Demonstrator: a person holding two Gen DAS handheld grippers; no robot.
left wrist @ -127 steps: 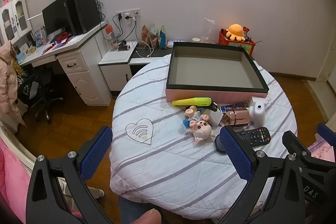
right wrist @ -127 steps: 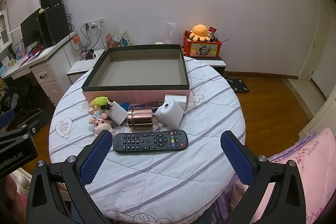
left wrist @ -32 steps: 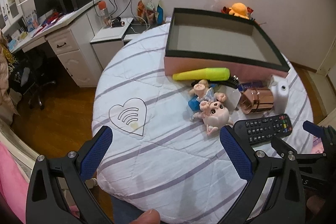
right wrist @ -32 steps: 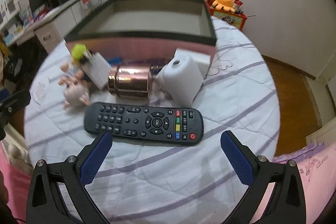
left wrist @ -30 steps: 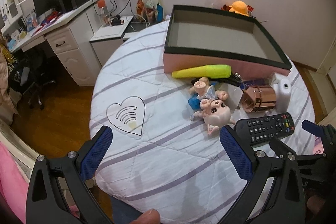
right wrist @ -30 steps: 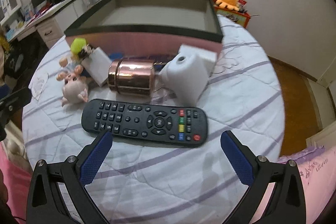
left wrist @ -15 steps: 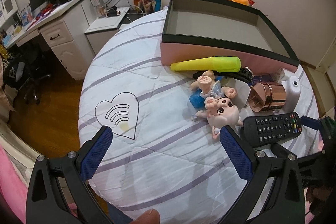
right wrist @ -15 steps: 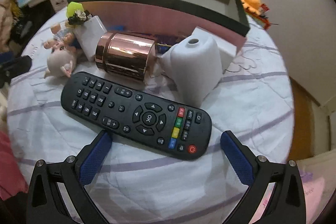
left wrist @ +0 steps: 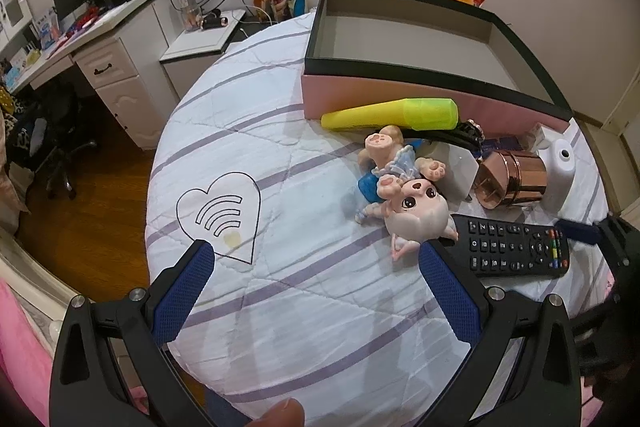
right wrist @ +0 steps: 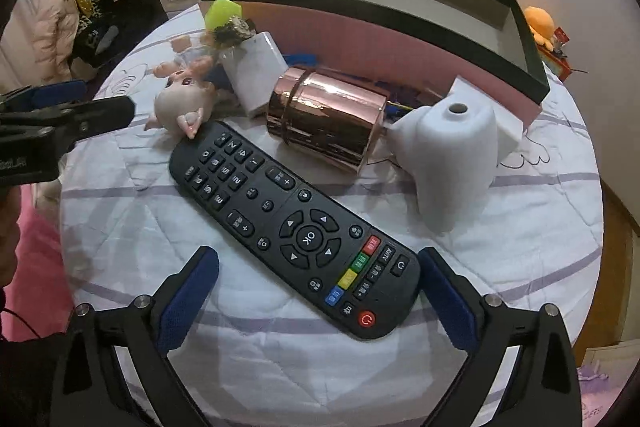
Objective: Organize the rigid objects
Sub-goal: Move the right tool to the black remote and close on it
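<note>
The flat black remote control (right wrist: 294, 227) lay on the quilted striped tablecloth (right wrist: 280, 367), its power-button end between the closing, not-yet-touching right gripper (right wrist: 318, 267). Only the left view showed the yellow-green tube (left wrist: 392, 113) full length; left gripper (left wrist: 320, 265) was spread, empty.

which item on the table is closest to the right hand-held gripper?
The black remote: its power-button end lies between the closing right hand-held gripper fingers, untouched.

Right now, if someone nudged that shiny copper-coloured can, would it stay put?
Probably not. The copper can lies on its side, so it would likely roll across the quilted cloth. Its polished wall looks slippery. It looks stiff, and the remote in front might stop it.
</note>
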